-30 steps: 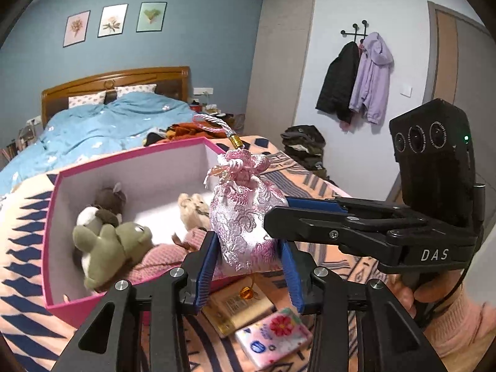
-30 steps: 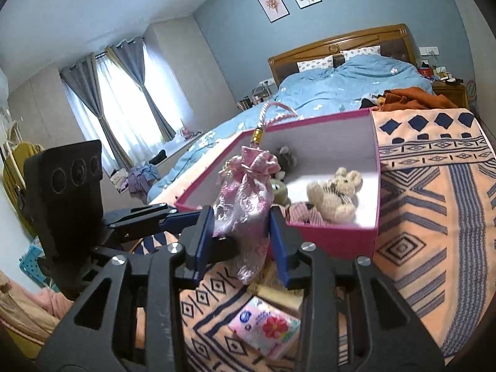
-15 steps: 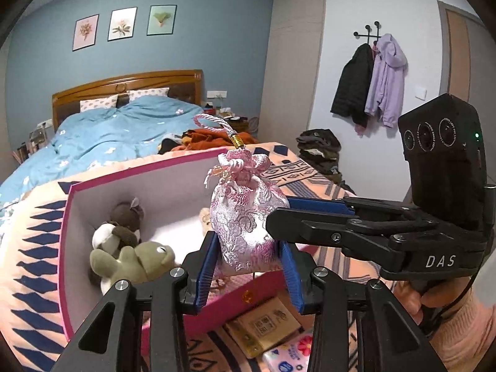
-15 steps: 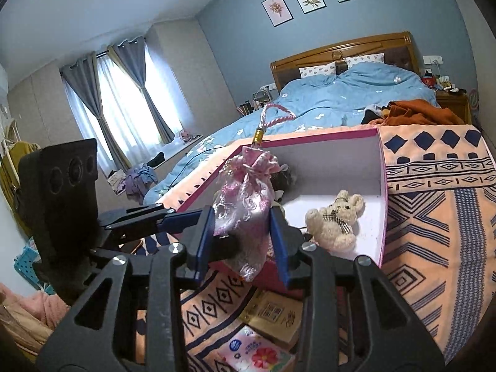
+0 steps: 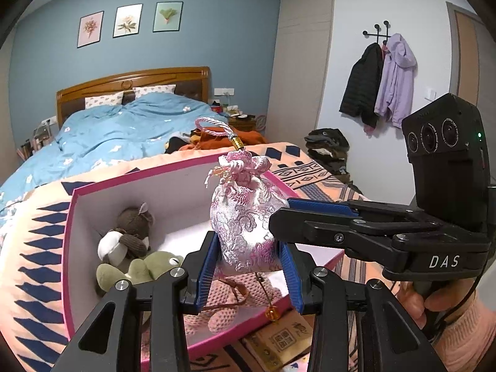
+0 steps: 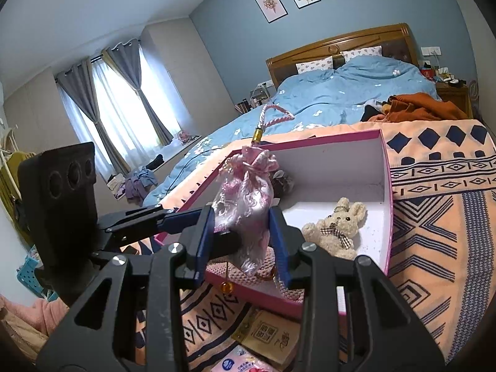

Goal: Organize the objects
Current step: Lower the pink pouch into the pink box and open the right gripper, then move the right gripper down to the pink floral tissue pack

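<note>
While you hold the pouch over the box, read the scene like this, biggest thing first:

Patterned blanket (image 6: 434,248): your work surface. It carries the box, with a tan packet (image 6: 272,331) and a floral tissue pack (image 6: 245,364) lying loose beside the box's near wall, probably waiting to be sorted.

Pink box (image 5: 69,248): open-topped with white inside, so it looks like the place you are sorting things into. It already has a brown plush (image 5: 133,229), a green plush (image 5: 145,269), a pink knitted toy (image 5: 235,297) and a cream bunny (image 6: 338,229).

Brocade pouch (image 5: 245,226): in the air above the box's near side, over the knitted toy and touching nothing inside. Its long axis stands about upright. The gathered neck, gold bead and pink cord loop (image 5: 214,125) point up; the amber bead tassel (image 5: 271,313) hangs straight down.

Left gripper (image 5: 248,266): clenched on the pouch's lower body, a blue pad pressing each side.

Right gripper (image 6: 245,232): also grasping the pouch, crossing your left from the side. I'd judge that two grips keep the soft bag from swinging or sagging.

Next move, by my guess: lower it into the free white floor near the bunny, then release.
</note>
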Demonstrator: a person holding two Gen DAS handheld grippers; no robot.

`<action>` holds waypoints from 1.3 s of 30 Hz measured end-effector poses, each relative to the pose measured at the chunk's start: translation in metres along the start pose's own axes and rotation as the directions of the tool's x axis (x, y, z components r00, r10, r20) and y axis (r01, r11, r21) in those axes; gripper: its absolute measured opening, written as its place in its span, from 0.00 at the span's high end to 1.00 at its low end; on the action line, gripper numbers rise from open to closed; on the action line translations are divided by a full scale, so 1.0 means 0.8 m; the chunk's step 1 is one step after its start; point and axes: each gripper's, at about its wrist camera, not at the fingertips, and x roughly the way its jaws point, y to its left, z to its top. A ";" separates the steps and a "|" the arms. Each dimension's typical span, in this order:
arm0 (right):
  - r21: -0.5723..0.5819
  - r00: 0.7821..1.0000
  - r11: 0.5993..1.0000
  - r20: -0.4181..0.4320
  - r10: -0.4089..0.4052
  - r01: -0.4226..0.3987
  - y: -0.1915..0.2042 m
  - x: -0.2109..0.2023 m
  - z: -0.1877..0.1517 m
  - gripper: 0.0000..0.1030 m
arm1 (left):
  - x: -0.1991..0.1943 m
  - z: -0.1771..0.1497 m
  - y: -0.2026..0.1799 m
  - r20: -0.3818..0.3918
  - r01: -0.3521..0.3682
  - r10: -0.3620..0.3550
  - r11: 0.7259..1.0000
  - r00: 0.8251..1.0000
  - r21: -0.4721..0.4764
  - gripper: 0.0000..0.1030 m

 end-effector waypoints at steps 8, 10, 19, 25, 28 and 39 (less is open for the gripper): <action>0.003 1.000 1.000 -0.012 -0.008 0.008 -0.003 0.014 0.007 0.62 | 0.010 0.008 0.004 -0.011 -0.023 0.024 1.000 1.000 0.004 0.61; 0.003 1.000 1.000 -0.014 -0.011 0.011 -0.005 0.018 0.010 0.62 | 0.013 0.010 0.008 -0.015 -0.026 0.026 1.000 1.000 0.001 0.61; 0.001 0.999 1.000 -0.039 -0.027 0.027 -0.010 0.037 0.017 0.62 | 0.024 0.014 0.013 -0.033 -0.053 0.053 0.999 0.998 0.001 0.61; 0.008 0.998 0.999 -0.049 -0.038 0.039 -0.015 0.046 0.022 0.62 | 0.032 0.016 0.018 -0.047 -0.064 0.063 0.998 0.997 -0.003 0.61; 0.010 0.997 0.999 -0.056 -0.046 0.047 -0.018 0.051 0.024 0.62 | 0.040 0.019 0.020 -0.060 -0.075 0.075 0.997 0.995 -0.001 0.61; 0.056 0.994 0.994 -0.061 -0.095 0.098 -0.035 0.054 0.021 0.62 | 0.070 0.023 0.035 -0.106 -0.194 0.190 0.981 0.976 -0.031 0.52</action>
